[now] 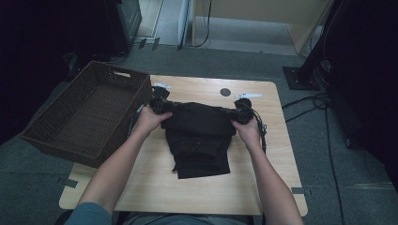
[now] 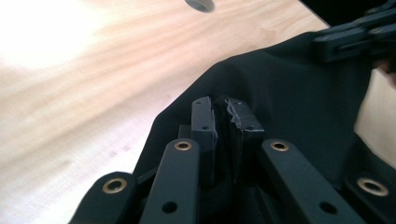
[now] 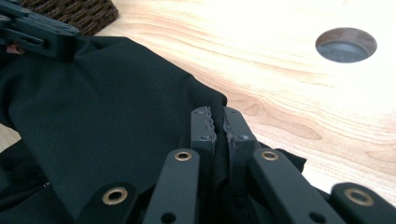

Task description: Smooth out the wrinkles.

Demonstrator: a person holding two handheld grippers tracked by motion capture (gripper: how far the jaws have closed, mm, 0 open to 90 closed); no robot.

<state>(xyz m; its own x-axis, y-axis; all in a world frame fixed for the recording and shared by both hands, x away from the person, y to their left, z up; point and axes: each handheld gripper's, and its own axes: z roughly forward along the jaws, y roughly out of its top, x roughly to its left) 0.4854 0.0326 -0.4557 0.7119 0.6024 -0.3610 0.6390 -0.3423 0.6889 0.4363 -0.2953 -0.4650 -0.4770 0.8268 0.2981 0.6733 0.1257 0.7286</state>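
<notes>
No brand, label or writing readable on anything in view.

Black garment [image 1: 199,140]: plain matte black cloth, no print, folded into a rough rectangle lying mid-surface. Its far edge is raised and stretched between my two grippers, so the upper part forms a taut band above the flatter lower layers. A seam or pocket line is faintly visible on the lower part in the high view; details too dark to resolve. Near edge is uneven, with a small flap sticking out at the lower left corner.

Left gripper [image 2: 224,116]: jaws nearly together, pinching a fold of the cloth at the garment's far left corner; fabric sits between the pads. Right gripper [image 3: 219,123]: likewise clamped on the far right corner, cloth caught between the serrated pads. In the high view my hands hold the left gripper [image 1: 158,106] and right gripper [image 1: 241,112] at either end of the lifted edge.

Surface [image 1: 155,187]: light wood grain, with a round cable hole [image 1: 225,92] just beyond the garment.

Dark brown wicker basket [image 1: 84,115]: sits at the surface's left edge, just beside my left hand, overhanging the side.
</notes>
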